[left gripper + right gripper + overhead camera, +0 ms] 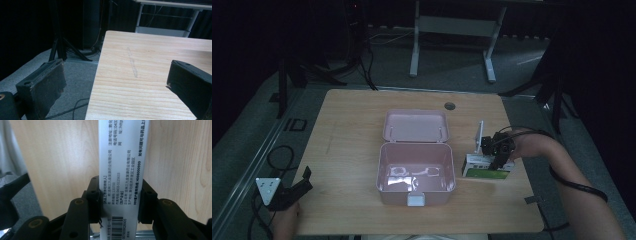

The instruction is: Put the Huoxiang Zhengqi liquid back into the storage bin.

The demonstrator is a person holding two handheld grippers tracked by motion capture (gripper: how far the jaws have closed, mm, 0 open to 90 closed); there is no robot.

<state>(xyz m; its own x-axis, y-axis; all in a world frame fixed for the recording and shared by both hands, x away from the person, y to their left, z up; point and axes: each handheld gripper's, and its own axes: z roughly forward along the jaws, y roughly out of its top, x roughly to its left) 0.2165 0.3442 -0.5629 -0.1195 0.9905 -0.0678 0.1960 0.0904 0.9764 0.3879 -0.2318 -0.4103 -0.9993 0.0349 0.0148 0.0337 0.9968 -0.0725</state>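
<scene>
A white and green carton (488,169) is at the table's right side, just right of an open pink lunch box (383,172). My right gripper (496,156) comes down on the carton from above. In the right gripper view its jaws are shut on the carton's narrow white side (122,157), which carries black print and a barcode. My left gripper (306,181) rests at the table's front left corner, open, with nothing between its fingers (43,86).
The pink box's lid (416,126) lies open toward the back, and a white latch (416,200) faces the front. A thin white upright piece (480,134) stands behind the carton. Bare wooden table (347,140) lies left of the box. Cables trail on the floor at left.
</scene>
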